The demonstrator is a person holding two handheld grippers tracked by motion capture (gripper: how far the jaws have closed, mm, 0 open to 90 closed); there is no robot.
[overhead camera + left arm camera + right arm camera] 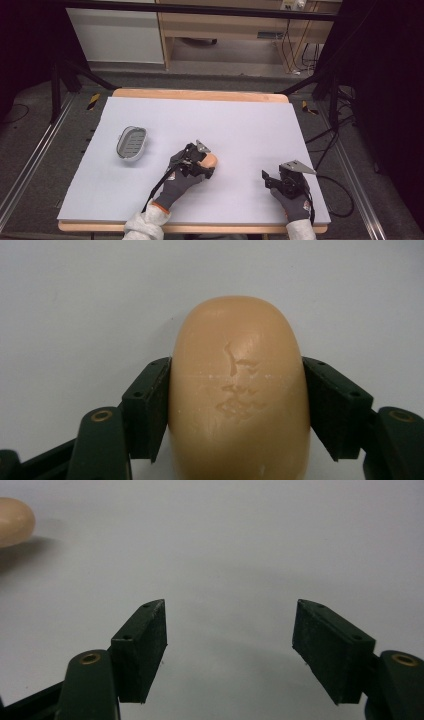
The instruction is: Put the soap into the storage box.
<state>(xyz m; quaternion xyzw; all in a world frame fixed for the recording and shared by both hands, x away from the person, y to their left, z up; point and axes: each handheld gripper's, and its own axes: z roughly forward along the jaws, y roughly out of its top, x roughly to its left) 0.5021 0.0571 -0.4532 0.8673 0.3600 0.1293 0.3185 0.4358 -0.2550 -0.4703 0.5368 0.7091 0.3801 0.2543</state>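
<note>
White surface point(240, 125) carried a grey soap dish point(132, 142) at left, empty. Left tongs point(237, 390) pinched the soap bar point(239, 390) at centre; transfer to the dish remained. Right tongs point(230, 645) stood spread, idle.

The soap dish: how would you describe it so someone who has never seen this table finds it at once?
Start from the pale sheet that covers the wooden table, and look at its left half. There, beyond and to the left of the left gripper, which is shut on a peach soap bar, lies the soap dish on its own. It is the one grey oval tray with a slotted floor.
</note>
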